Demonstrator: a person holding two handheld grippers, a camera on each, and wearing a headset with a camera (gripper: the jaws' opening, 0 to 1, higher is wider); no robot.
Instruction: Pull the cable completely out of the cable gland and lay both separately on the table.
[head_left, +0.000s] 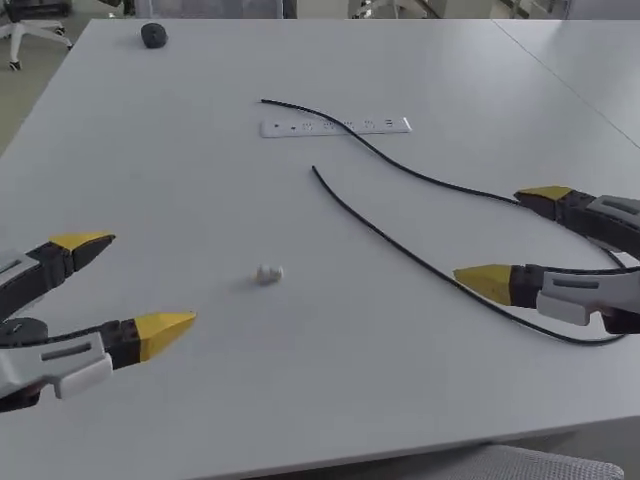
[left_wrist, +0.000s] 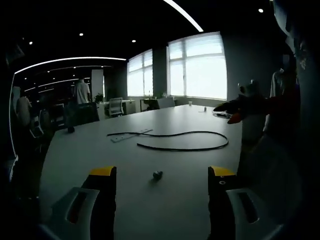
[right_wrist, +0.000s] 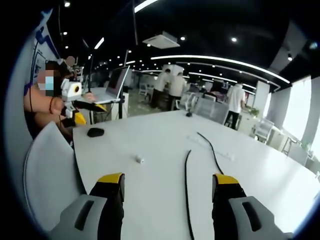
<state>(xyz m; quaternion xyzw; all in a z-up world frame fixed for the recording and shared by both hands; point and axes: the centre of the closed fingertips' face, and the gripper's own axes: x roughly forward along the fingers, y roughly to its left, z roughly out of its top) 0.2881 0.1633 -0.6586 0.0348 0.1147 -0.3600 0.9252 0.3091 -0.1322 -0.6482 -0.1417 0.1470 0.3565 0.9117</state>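
Head view: cable (head_left: 450, 186), cable gland (head_left: 269, 274) apart

One cable (head_left: 380, 224), perhaps one gland (head_left: 269, 273) (tiny)

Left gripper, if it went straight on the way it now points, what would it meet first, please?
Most likely the white cable gland, lying on the table ahead of the open left gripper; the black cable lies beyond it. Depth is unclear.

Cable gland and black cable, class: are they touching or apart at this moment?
Apart. The head view shows bare table between the small white cable gland and the nearest run of the black cable.
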